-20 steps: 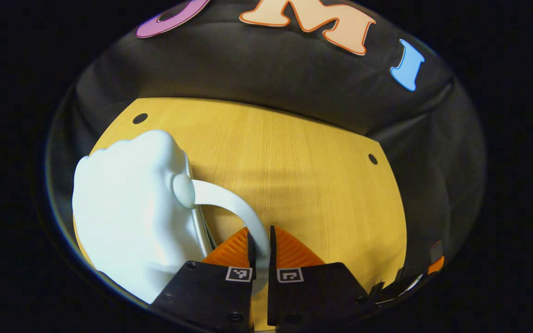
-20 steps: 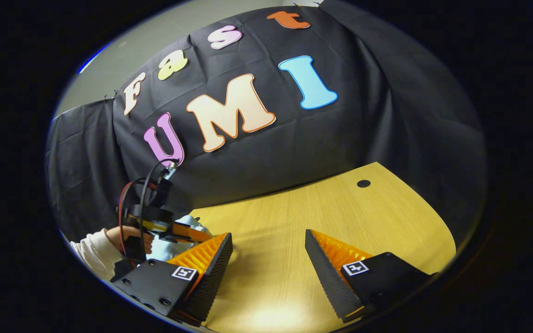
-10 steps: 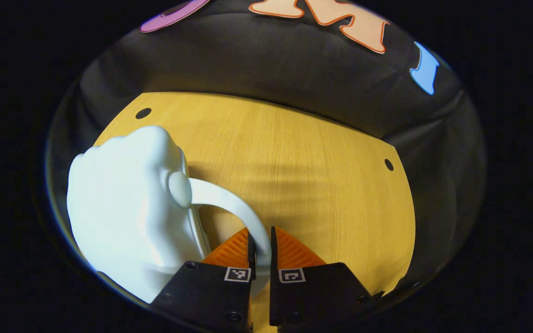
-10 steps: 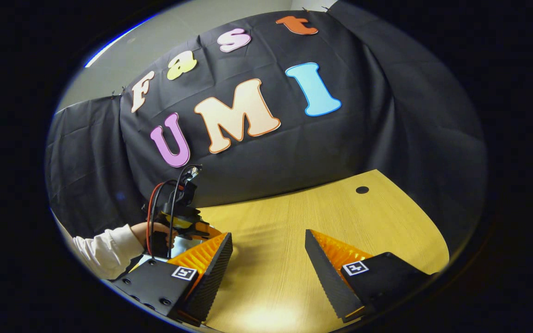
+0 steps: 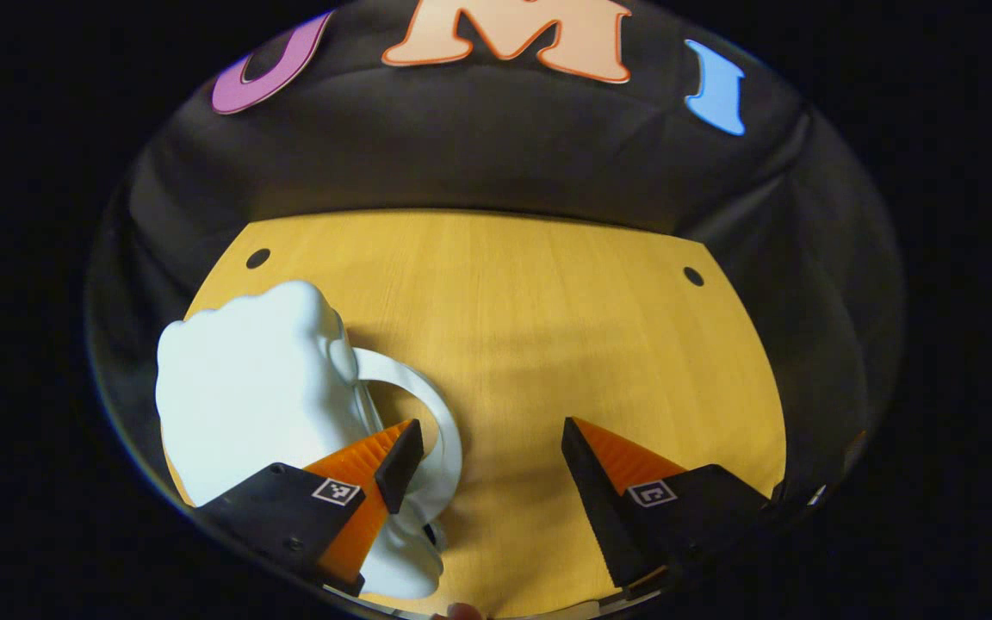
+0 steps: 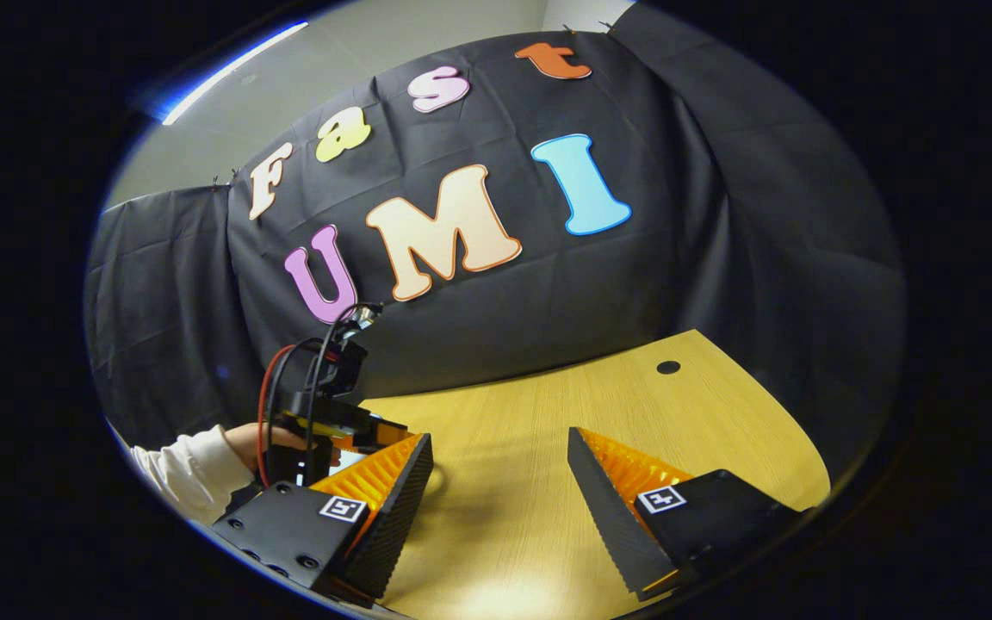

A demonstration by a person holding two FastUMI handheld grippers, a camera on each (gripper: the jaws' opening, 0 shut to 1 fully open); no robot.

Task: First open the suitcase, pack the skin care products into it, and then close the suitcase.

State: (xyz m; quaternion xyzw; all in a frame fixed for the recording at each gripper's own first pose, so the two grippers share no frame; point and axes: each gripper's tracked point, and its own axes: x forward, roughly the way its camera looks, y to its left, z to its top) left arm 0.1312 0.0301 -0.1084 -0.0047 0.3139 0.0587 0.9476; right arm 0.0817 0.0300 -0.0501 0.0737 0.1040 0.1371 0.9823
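Observation:
A small white suitcase (image 5: 246, 387) with a lumpy shell rests on the wooden table (image 5: 548, 327) at the left of the left gripper view, its two halves together. Its curved white handle (image 5: 440, 413) arcs toward my left gripper (image 5: 487, 443), which is open; the left fingertip (image 5: 401, 452) overlaps the handle and the right fingertip stands well apart from it. In the right gripper view my right gripper (image 6: 500, 452) hangs open above the bare table (image 6: 548, 413), holding nothing. The left gripper (image 6: 332, 413) appears there too, at the far left.
A hand in a white sleeve (image 6: 182, 469) holds the left gripper, with red and black cables above it. Round holes (image 5: 257, 257) (image 5: 693, 275) mark the table's far corners. Black cloth wall behind the table.
My left gripper was shut on the suitcase handle and has opened, letting it go. The handle has dropped toward the suitcase. The right gripper has barely moved.

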